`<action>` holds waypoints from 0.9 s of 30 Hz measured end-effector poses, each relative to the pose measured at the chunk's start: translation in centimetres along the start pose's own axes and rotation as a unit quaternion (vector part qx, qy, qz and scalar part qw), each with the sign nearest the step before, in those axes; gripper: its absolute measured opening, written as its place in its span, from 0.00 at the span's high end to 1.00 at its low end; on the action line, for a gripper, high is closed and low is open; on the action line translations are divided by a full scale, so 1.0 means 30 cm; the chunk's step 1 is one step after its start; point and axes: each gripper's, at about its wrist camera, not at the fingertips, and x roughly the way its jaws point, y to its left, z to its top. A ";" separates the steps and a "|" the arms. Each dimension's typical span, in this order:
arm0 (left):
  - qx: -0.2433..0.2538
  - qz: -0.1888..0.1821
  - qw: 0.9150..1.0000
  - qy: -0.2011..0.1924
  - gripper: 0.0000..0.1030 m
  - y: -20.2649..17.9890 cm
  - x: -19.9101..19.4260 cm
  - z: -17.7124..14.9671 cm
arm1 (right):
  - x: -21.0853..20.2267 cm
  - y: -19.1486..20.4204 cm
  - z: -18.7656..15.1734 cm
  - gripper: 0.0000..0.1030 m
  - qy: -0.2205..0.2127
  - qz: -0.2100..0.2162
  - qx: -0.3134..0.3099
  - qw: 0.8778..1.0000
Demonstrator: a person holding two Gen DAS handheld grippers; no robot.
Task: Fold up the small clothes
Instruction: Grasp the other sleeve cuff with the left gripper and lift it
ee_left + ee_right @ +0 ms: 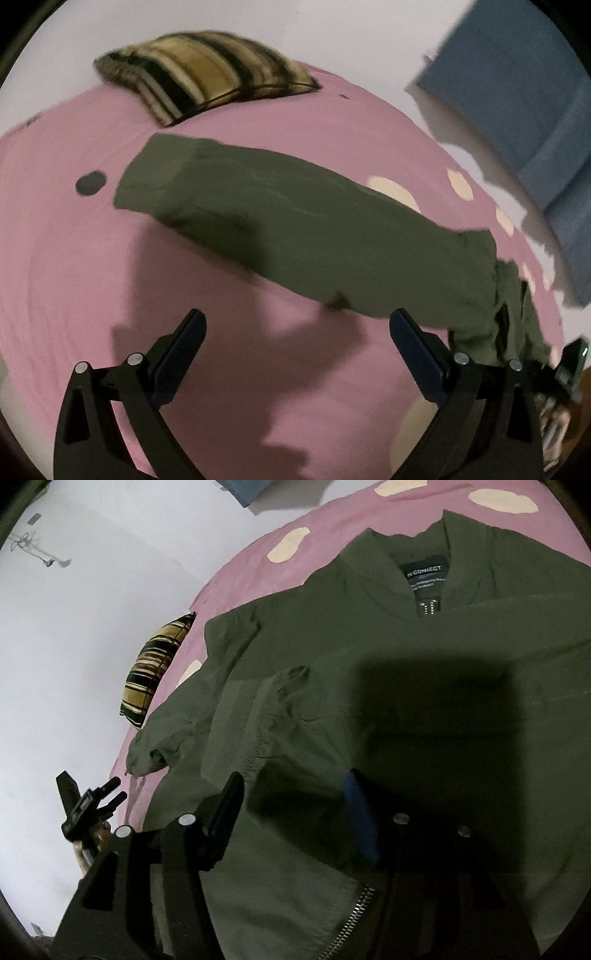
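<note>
Right gripper point(291, 801) jaws apart, empty, over olive jacket point(369, 709) body. Left gripper point(297, 332) wide, empty. Sleeve point(280, 214) at 12 o'clock, flat on pink bedsheet point(74, 258). Soft, limp, moderately thick; pinch ribbed cuff point(147, 177). Striped pillow point(207, 70) beyond.

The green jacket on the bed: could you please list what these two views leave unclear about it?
- Left wrist view: the jacket body is cut off at the right edge; only one sleeve shows, blurred.
- Right wrist view: the front under the right gripper lies in dark shadow; the small print on the collar label is unreadable.
</note>
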 end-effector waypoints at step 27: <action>-0.201 -0.157 0.967 0.012 0.84 0.355 0.170 0.223 | -0.005 0.022 -0.038 0.29 -0.023 0.003 -0.024 0.999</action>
